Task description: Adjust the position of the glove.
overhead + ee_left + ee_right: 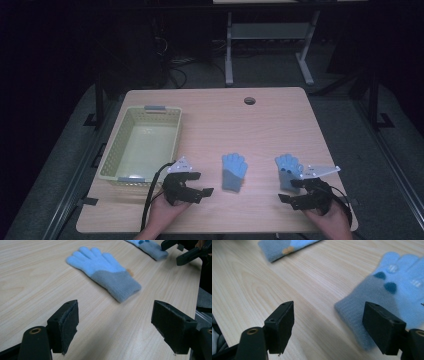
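Two blue knit gloves lie flat on the wooden table [215, 120], the middle glove [234, 172] ahead of the left gripper [196, 184], the right glove [289, 170] just beside the right gripper [295, 190]. Both grippers gape wide, holding nothing. Soft, light and floppy, each glove looks easiest pinched at its grey cuff; a yellow basket [141, 145] sits left, nothing blocking.

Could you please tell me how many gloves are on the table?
2: one glove lies mid-table between the grippers; the other glove lies just ahead of the right gripper.
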{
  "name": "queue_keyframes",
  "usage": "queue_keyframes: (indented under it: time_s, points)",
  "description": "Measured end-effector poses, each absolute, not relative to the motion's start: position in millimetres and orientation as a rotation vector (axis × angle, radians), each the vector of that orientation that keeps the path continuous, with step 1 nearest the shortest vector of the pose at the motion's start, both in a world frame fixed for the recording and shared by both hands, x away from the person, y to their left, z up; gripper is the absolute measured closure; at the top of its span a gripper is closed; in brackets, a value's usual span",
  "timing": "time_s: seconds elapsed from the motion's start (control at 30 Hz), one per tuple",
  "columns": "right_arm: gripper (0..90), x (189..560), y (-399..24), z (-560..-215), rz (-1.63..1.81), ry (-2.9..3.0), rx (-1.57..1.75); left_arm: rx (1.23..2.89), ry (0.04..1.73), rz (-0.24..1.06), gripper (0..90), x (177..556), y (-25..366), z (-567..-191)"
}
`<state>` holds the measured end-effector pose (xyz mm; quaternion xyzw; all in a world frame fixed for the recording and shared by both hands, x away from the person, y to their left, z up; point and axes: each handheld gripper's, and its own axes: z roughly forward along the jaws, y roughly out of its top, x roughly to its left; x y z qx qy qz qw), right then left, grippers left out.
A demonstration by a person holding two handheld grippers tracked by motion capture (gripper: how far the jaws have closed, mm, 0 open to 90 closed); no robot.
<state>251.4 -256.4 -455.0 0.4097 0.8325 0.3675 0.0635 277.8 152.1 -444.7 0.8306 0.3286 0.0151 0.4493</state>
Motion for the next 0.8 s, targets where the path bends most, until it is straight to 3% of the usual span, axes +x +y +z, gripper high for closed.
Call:
queue_keyframes:
  time_s: [0.37,0.8]
  points:
    - [25.9,253,-258,-447,1.152,2.497,1.233,2.061,0.8,0.055,21.2,280,155,-444]
    - [31.9,282,-274,-433,1.058,2.479,1.299,2.023,0.82,0.055,21.4,282,163,-441]
